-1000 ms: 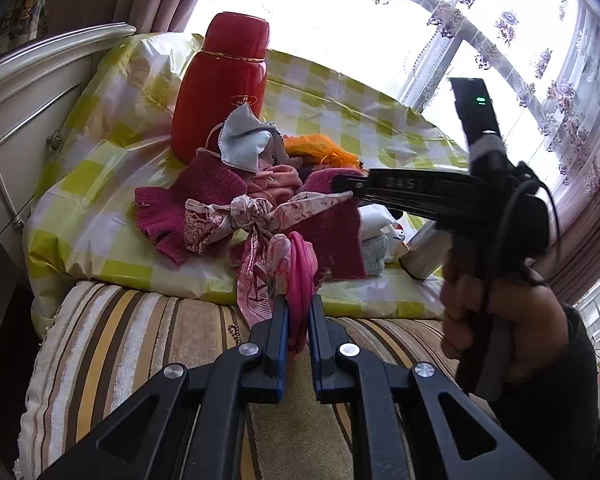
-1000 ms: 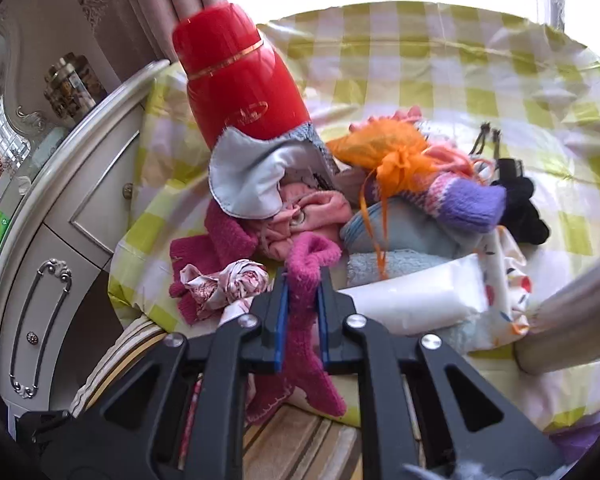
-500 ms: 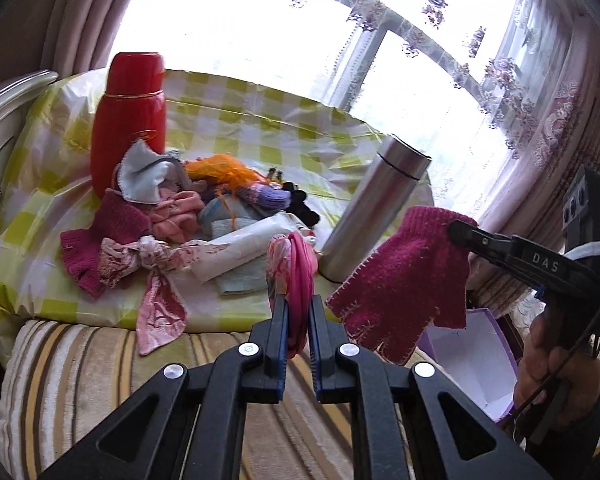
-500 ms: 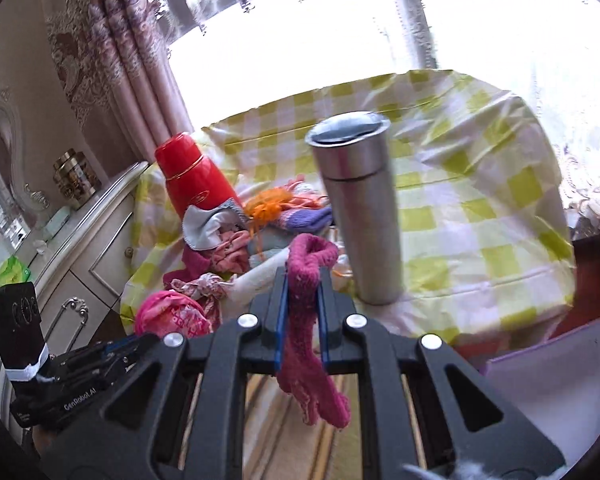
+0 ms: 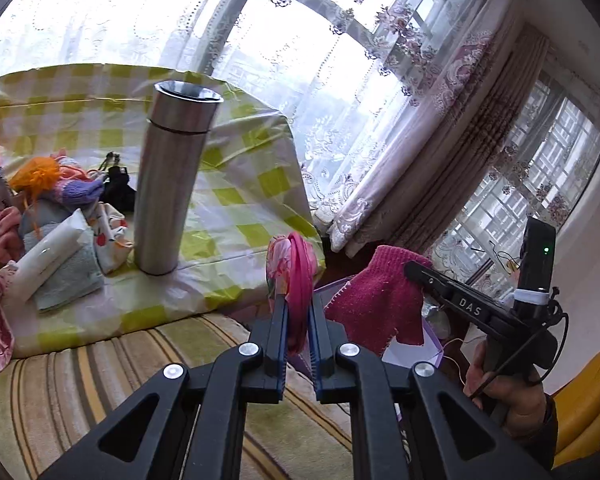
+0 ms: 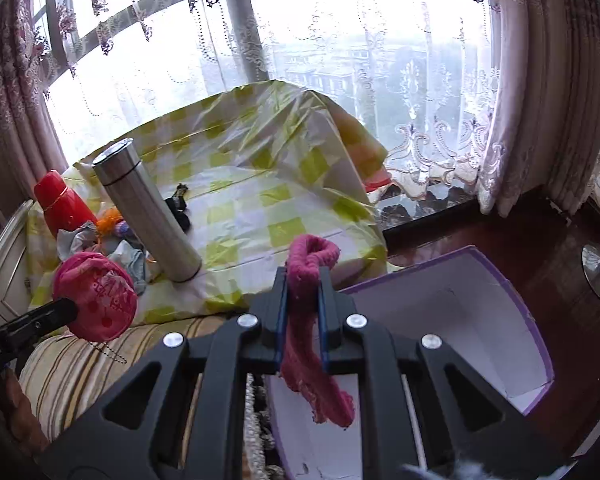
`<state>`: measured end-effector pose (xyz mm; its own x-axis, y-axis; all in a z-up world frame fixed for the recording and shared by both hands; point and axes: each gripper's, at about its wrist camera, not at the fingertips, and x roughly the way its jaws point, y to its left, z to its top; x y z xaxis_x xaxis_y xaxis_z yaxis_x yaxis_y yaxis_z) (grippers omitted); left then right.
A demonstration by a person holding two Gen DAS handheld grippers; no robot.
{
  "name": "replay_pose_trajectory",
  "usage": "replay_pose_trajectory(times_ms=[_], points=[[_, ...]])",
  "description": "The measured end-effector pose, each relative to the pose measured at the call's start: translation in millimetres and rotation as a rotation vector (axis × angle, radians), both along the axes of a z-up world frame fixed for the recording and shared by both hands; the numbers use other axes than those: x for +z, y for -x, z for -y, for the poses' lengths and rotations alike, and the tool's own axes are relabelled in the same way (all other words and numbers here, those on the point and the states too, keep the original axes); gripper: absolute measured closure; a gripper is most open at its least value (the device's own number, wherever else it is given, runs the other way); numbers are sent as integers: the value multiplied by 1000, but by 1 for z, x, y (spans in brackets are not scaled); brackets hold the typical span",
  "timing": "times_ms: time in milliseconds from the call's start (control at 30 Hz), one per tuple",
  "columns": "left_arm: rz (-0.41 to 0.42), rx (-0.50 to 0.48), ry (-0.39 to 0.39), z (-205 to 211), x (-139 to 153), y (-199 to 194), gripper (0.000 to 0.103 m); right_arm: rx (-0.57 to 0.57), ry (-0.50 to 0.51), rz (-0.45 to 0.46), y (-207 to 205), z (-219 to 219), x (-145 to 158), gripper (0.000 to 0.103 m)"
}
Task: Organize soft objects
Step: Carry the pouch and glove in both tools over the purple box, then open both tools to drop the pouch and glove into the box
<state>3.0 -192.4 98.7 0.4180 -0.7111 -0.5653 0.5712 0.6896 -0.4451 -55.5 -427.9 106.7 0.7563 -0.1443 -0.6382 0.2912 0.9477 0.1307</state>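
Left gripper point(image 5: 297, 320) clamped on pink pouch point(image 5: 290, 276); right gripper point(image 6: 302, 300) clamped on magenta glove point(image 6: 308, 320), hanging above white purple-edged box point(image 6: 452, 320)

Right gripper point(image 6: 303, 280): fingers clamped on magenta knit glove point(image 6: 312, 360), which hangs below them. Beneath and right of fingers: open purple-edged box point(image 6: 512, 292). Far left of fingers: left gripper point(image 6: 66, 310) gripping pink pouch point(image 6: 96, 296).

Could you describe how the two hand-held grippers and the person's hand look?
Both are matte black plastic, with blue-edged fingers and silver screws. The right hand-held gripper carries white "DAS" lettering, a black cable, a white band and a green light. The bare right hand shows a dark cuff. The left hand-held gripper looks alike.
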Motion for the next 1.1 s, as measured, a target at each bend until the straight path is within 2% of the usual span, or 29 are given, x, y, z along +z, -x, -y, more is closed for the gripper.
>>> replay_pose_trajectory(times_ms=[200,333,367,400,467,533,600,667,800,900,1033,1100], points=[[-15,-119,2,51,-2,10,93,-129,53,-41,23,32,-13,85],[-56,-218,-14,82,-13,13,90,-194,67,-70,35,48,-20,84],[-81,-253,-24,90,-18,13,85,-208,70,-81,37,51,-22,84],[-112,-281,-35,95,-24,12,75,-226,76,-92,39,54,-25,81],[-163,-301,-38,99,-33,13,61,-267,108,-114,43,58,-28,66],[-161,-299,-39,98,-38,14,54,-313,165,-128,46,58,-29,34],[-121,-296,-67,96,-39,18,47,-339,228,-127,48,55,-27,24],[-71,-290,-76,88,-37,19,46,-343,267,-130,46,52,-26,23],[24,-186,-138,52,-33,18,46,-297,281,-84,40,38,-24,23],[19,-61,-184,8,-36,9,46,-202,245,-99,29,21,-27,23],[20,121,-179,-71,-39,0,46,-62,179,-96,20,-12,-30,23],[47,230,-224,-111,-39,-2,46,2,150,-88,15,-29,-30,23]])
